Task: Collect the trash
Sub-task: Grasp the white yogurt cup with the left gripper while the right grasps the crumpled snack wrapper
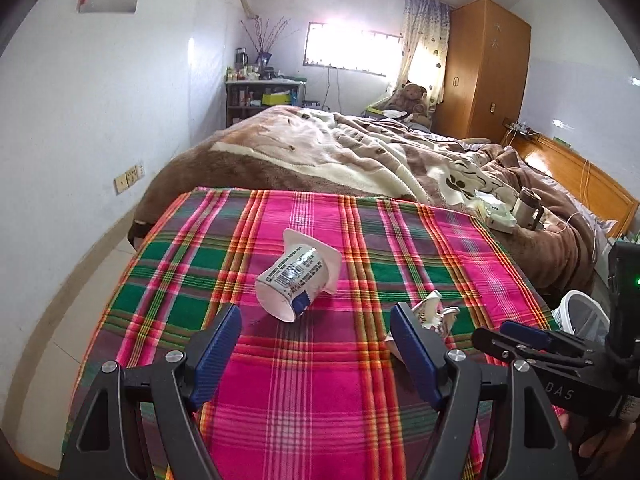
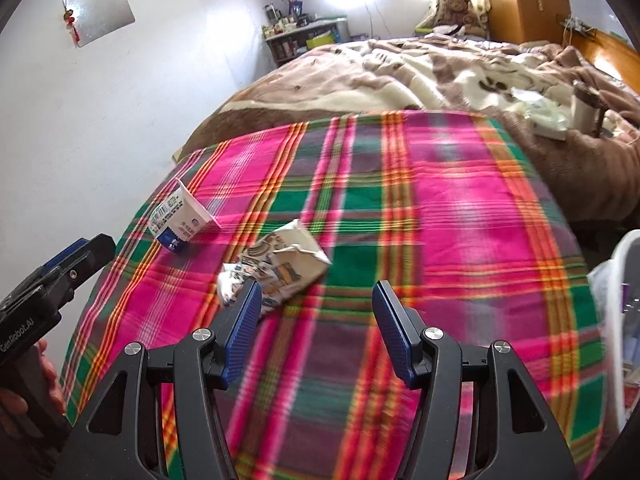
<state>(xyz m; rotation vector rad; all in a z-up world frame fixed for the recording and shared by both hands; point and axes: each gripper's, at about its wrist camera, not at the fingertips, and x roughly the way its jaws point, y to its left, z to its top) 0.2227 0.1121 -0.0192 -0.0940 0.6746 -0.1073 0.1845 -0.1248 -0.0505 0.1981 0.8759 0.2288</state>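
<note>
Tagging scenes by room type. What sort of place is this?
A bedroom in a home, most likely. A bed with a rumpled brown blanket fills the middle, a wooden wardrobe stands in the far corner, and a teddy bear sits by the curtained window.

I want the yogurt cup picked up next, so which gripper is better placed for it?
Left. The left gripper is open with the tipped yogurt cup straight ahead between its fingers. The right gripper faces the crumpled carton instead.
</note>
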